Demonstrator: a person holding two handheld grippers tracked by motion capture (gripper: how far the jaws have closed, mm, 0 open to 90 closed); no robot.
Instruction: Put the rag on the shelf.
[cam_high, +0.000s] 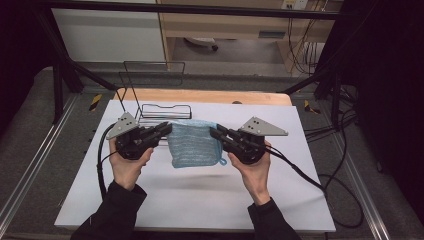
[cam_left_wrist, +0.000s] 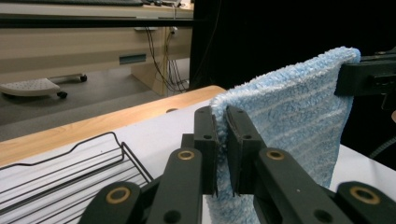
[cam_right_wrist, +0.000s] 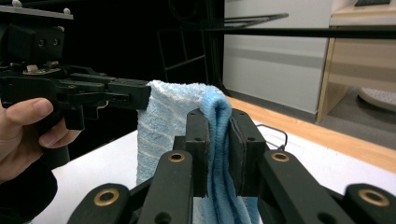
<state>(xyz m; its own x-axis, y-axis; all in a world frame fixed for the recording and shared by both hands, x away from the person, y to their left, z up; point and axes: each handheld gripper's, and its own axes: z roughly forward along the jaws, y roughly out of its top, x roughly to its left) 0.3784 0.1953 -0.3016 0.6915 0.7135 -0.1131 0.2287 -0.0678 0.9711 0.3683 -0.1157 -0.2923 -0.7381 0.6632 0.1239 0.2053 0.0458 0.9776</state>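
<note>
A light blue striped towel (cam_high: 194, 144) hangs stretched in the air above the white table top, held by its two upper corners. My left gripper (cam_high: 169, 129) is shut on the towel's left corner, and in the left gripper view the cloth (cam_left_wrist: 289, 116) is pinched between its black jaws. On the towel's right corner my right gripper (cam_high: 213, 132) is shut. The right gripper view shows the towel's edge (cam_right_wrist: 215, 140) squeezed between the jaws, with the left gripper (cam_right_wrist: 142, 95) beyond it. A small loop dangles at the towel's lower right corner (cam_high: 222, 161).
A black wire rack (cam_high: 165, 111) stands on the white table cover (cam_high: 200, 200) just behind the towel. A wooden table edge (cam_high: 210, 96) runs along the back. Cables (cam_high: 345, 190) trail off the right side onto the floor.
</note>
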